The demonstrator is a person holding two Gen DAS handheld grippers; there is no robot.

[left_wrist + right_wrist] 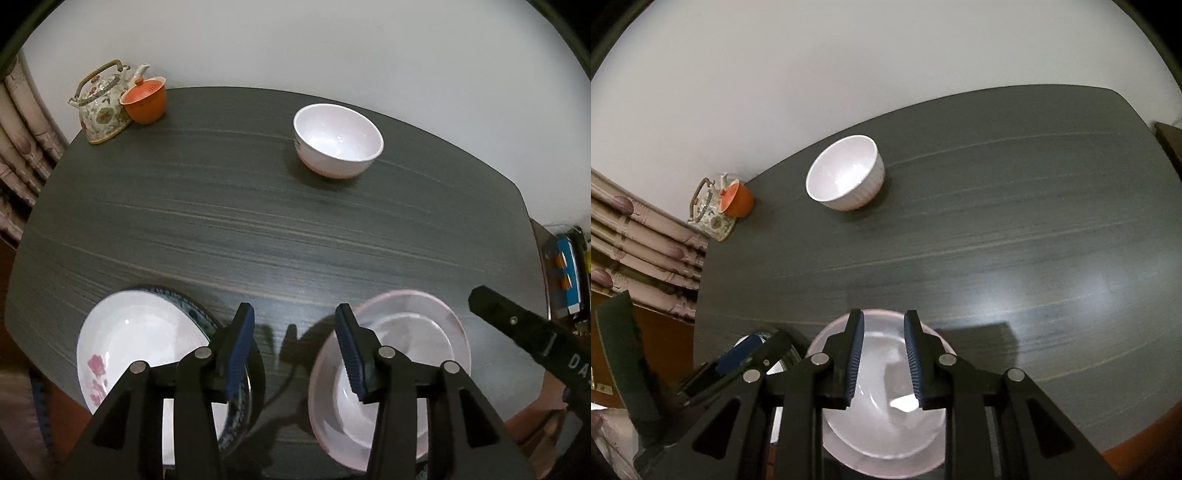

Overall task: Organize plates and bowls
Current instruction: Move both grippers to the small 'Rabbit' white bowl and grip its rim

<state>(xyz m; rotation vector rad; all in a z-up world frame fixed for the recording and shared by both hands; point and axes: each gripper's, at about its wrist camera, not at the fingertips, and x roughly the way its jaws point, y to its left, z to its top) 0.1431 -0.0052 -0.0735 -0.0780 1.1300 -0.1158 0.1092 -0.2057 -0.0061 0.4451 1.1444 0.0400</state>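
1. Plates and bowls spread over dark grey table (258,229); white bowl (338,140) alone at far side, upright, well apart from everything else.
2. Near left: white plate with pink flowers (136,350) lying on blue-patterned plate (199,314); only rim of lower one visible.
3. Near right: pale pink plate (454,325) carrying shallow white bowl (882,413), seated at its middle.
4. Left gripper (295,354) hanging above bare table between both stacks; jaws parted, nothing between blue pads, gripping nothing.
5. Right gripper (882,365) poised over shallow white bowl on pink plate; narrow gap between jaws; bowl seen through gap below, pads pressing on nothing visible; released rather than clamped, as far as right wrist view shows.
6. Far left corner: flowered teapot (101,107) touching orange lidded cup (144,101).
7. Beyond table: plain white wall (295,44); pinkish curtain (639,251) at left edge.
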